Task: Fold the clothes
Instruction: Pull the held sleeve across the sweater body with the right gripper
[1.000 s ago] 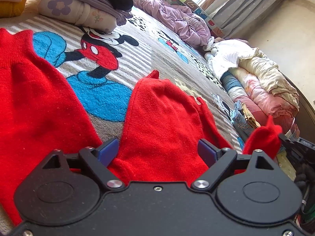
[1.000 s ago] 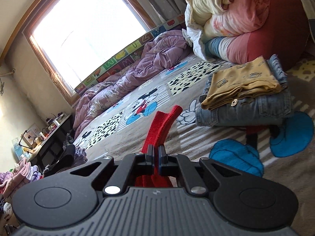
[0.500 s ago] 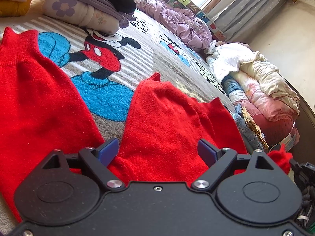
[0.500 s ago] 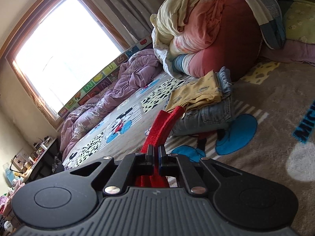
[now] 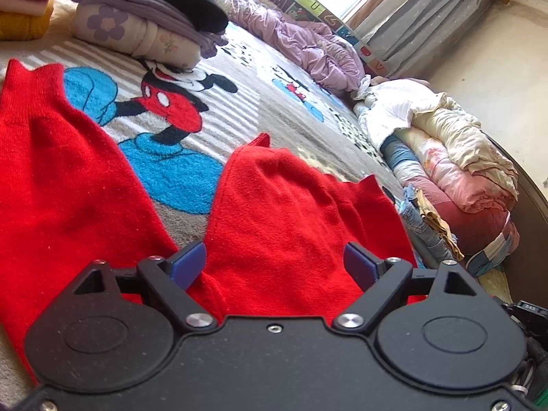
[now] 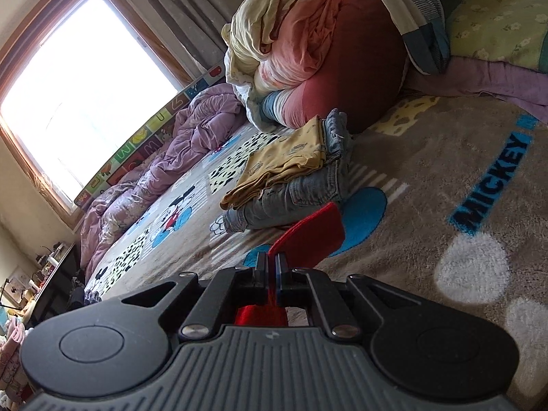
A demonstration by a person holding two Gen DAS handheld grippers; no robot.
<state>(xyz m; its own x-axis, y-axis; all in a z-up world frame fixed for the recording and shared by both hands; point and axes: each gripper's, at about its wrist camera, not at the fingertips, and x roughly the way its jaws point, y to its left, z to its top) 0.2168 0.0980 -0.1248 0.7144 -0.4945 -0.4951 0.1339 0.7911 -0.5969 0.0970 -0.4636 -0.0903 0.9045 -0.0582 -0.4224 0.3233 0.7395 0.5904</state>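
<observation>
The left tool's (image 5: 274, 267) housing hides the near part of the red garment (image 5: 291, 212), which lies spread on the cartoon blanket (image 5: 239, 109); two red sections show. Its blue pads stand wide apart. The right tool (image 6: 273, 267) is clamped on one red fabric edge, near two folded clothes (image 6: 294, 178).

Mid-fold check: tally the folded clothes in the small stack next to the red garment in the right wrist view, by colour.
Yellow folded garment: 1
Blue denim jeans: 1
Total: 2
The red garment pinched in the right gripper is not counted.
</observation>
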